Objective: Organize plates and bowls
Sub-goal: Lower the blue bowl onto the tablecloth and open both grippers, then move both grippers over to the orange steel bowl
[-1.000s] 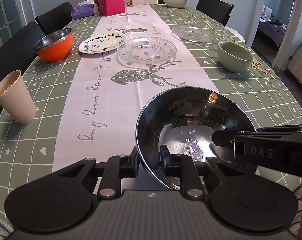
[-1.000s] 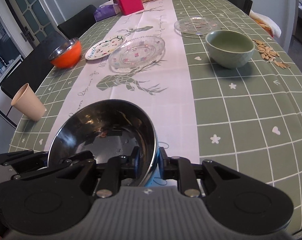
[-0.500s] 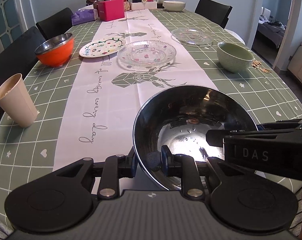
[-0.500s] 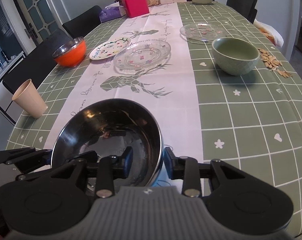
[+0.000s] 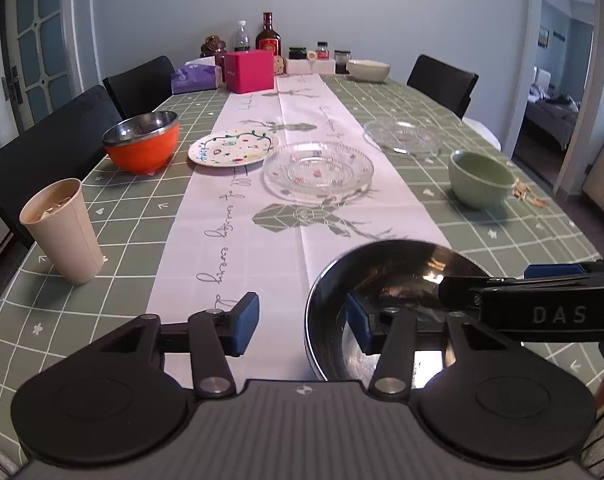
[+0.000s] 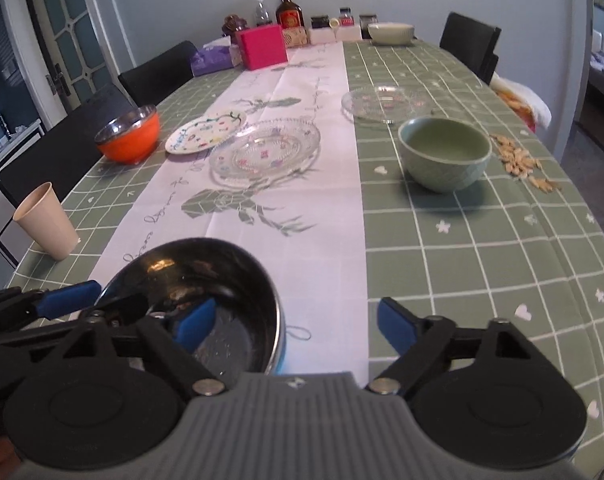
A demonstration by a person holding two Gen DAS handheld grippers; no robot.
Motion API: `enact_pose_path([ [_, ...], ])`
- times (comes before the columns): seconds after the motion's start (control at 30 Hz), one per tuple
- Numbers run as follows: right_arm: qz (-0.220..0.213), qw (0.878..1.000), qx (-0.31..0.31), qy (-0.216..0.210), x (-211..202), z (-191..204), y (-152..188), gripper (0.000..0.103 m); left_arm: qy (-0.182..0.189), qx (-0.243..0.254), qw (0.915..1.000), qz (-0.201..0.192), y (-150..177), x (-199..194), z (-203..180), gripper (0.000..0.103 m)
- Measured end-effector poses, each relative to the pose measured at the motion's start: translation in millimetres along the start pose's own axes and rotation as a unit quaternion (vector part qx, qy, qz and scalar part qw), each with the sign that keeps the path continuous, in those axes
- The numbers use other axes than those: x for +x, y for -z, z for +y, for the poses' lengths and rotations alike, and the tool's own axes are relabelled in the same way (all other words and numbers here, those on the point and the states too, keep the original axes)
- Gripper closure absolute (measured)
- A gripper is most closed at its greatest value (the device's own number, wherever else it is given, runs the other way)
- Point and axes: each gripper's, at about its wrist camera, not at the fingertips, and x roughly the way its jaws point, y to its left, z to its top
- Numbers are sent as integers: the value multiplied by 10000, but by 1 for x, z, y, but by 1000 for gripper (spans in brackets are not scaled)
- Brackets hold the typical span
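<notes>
green checked cloth with a white printed runner [image 5: 262, 216] covers the long dining table [image 6: 482, 264], and both grippers hover low over its near end. the steel bowl [image 5: 386, 276] sits on the runner's edge between them: shiny and dark inside, mirror-bright, with a blue outer wall glimpsed at its near rim in the right wrist view. the left gripper [image 5: 302, 322] has just been opening, and its jaws stand apart astride the bowl's left rim, one blue pad outside and one inside, neither pressing. the right gripper [image 6: 290, 322] has just been opening too, spread wide across the bowl's right rim with clear gaps, so the bowl is let go. farther ahead of the grippers lie a large glass plate [image 5: 318, 170], a painted white plate [image 5: 234, 148], a second glass plate [image 6: 382, 102], an orange bowl [image 5: 142, 146] to the left and a pale green bowl [image 6: 444, 154] to the right. a paper cup [image 5: 62, 230] stands at the left edge.
</notes>
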Motion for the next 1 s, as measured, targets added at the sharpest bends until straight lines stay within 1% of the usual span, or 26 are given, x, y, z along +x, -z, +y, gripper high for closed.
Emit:
enact_pose_path([
  [0.03,-105,9999,40,-87,-2,-2,0,6,25,-37,10000,-39,0,-2,1,43],
  [0.07,-268,9994,81,-222,-5,-4,-1,4,45,-52,10000,-71,-1,-3,2,40],
  [0.13,-508,9978,57,-421,-10,-4,0,3,106,20,9999,-107,-1,-4,2,35],
  [0.23,-435,9980,-172,-424,-9,4,-2,3,57,202,9998,-61,1,-3,-2,35],
  [0.33,-493,9974,-350,-388,-10,10,0,3,47,319,9995,-37,4,-2,-4,34],
  [0.43,-353,9984,-210,-391,-9,9,-1,3,106,274,9995,-110,3,-5,-1,30],
  [0.53,-445,9975,11,-548,-12,3,1,3,195,188,9995,-157,1,-8,3,29],
  [0.7,-509,9975,-19,-497,-15,6,-1,3,165,158,9996,-182,-1,-11,5,29],
  [0.8,-501,9973,-35,-534,-17,8,-5,3,126,106,9995,-268,-4,-17,7,29],
  [0.87,-520,9975,18,-479,-19,11,-9,3,49,97,9993,-348,-7,-23,10,29],
  [0.93,-525,9975,5,-473,-22,16,-13,3,-112,124,9987,-491,-10,-30,11,28],
  [1.0,-570,9969,-24,-544,-27,20,-18,3,-376,105,9972,-632,-13,-37,13,28],
])
